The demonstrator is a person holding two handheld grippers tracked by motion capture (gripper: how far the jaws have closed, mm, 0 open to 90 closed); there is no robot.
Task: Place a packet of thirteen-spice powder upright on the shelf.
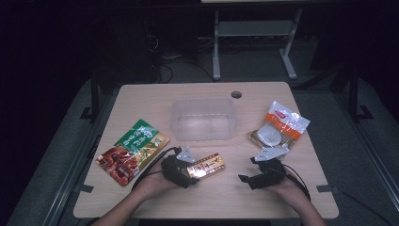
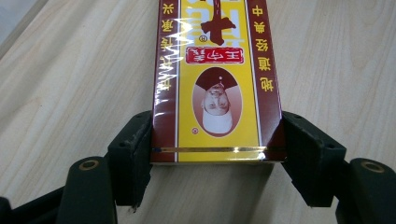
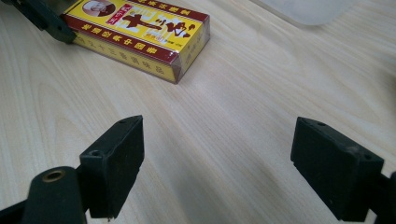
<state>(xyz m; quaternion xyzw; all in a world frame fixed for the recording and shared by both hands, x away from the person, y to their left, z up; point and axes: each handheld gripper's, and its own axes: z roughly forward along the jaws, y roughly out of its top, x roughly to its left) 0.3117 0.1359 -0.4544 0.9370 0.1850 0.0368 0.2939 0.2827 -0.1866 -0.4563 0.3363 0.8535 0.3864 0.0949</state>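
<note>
A yellow and dark-red box (image 1: 207, 165) (image 2: 217, 70) lies flat on the wooden table (image 1: 155, 101), near the front middle. My left gripper (image 1: 190, 172) (image 2: 217, 154) is at the box's near end, one black pad against each long side, shut on it. The box still rests on the table. In the right gripper view the same box (image 3: 140, 32) lies at the upper left. To its right, my right gripper (image 1: 247, 169) (image 3: 217, 158) stands open over bare wood with nothing between its jaws.
A clear plastic container (image 1: 203, 136) sits in the middle of the table, behind the box. A green and red food pouch (image 1: 131, 150) lies at the left. A white and orange pouch (image 1: 280, 127) lies at the right, just behind the right gripper.
</note>
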